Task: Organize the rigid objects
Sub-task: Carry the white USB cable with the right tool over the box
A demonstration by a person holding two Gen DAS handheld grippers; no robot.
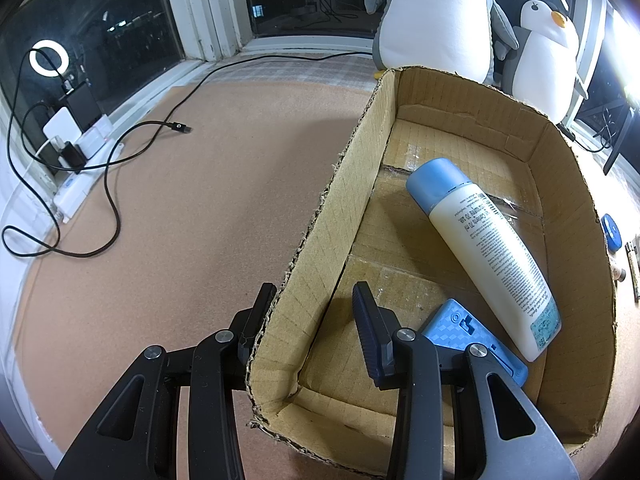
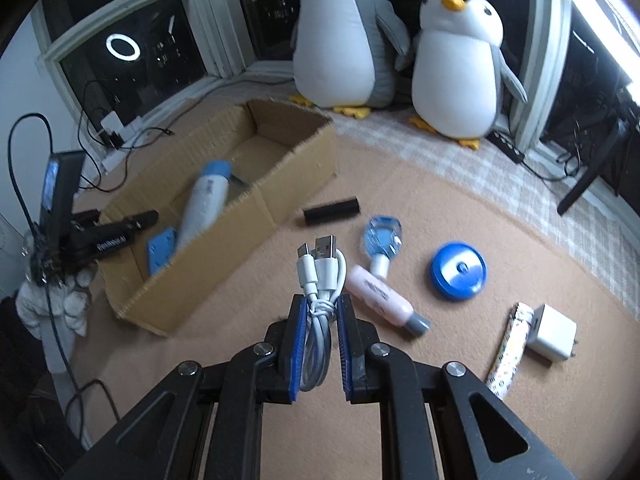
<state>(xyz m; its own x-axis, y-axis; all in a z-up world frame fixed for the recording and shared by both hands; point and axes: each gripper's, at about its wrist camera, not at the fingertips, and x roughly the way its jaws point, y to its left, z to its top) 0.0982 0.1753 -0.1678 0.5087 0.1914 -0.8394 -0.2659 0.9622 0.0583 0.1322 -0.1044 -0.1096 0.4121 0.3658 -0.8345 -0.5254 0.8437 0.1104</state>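
Tan cork tabletop (image 2: 400, 184) under night windows. Between my right gripper (image 2: 322, 344) pads I pinch a coiled white USB cable (image 2: 320, 276), plugs pointing away; the cardboard box (image 2: 280, 184) lies ahead-left. My left gripper (image 1: 316, 322) clamps its near wall (image 1: 320, 248), bottle (image 1: 488, 248) diagonal inside.
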